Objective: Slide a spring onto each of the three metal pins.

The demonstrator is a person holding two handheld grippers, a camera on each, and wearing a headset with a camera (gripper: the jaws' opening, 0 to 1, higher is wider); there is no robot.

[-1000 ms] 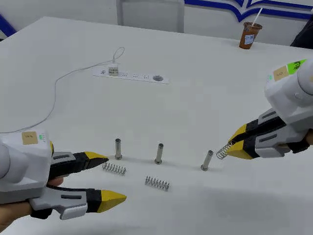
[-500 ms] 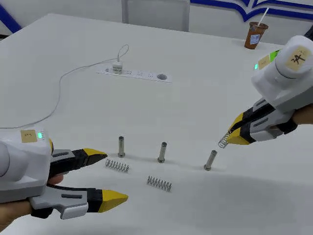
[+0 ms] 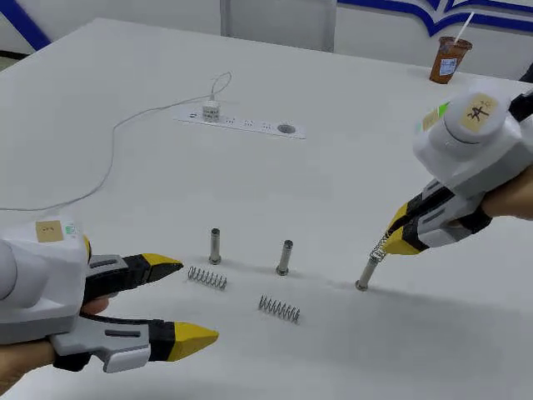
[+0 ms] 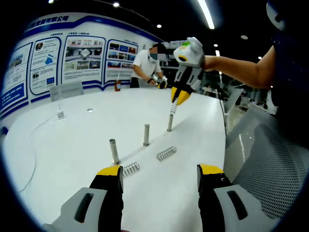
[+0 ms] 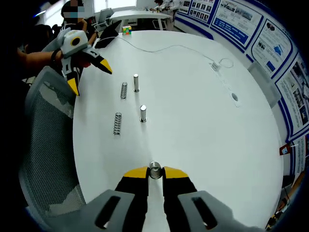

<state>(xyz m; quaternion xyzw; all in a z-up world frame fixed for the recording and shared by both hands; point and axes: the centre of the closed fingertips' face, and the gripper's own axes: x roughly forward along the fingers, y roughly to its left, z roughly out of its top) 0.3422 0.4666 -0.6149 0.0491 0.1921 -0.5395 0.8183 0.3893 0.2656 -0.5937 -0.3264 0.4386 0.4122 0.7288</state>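
The left gripper (image 3: 197, 302) lies nearest, its fingers spread wide and empty. Just ahead of its upper fingertip a loose spring (image 3: 207, 277) lies flat on the table (image 3: 125, 192), and a bare pin (image 3: 215, 247) stands just beyond it. Further off those tips, a second spring (image 3: 279, 309) lies near the middle pin (image 3: 285, 257), which is also bare. Farthest, the right gripper (image 3: 396, 240) pinches a third spring (image 3: 380, 248). The spring's free end, below the fingertips, meets the top of the last pin (image 3: 365, 273). No spring is seated yet: the first seems to be just starting, and two remain.
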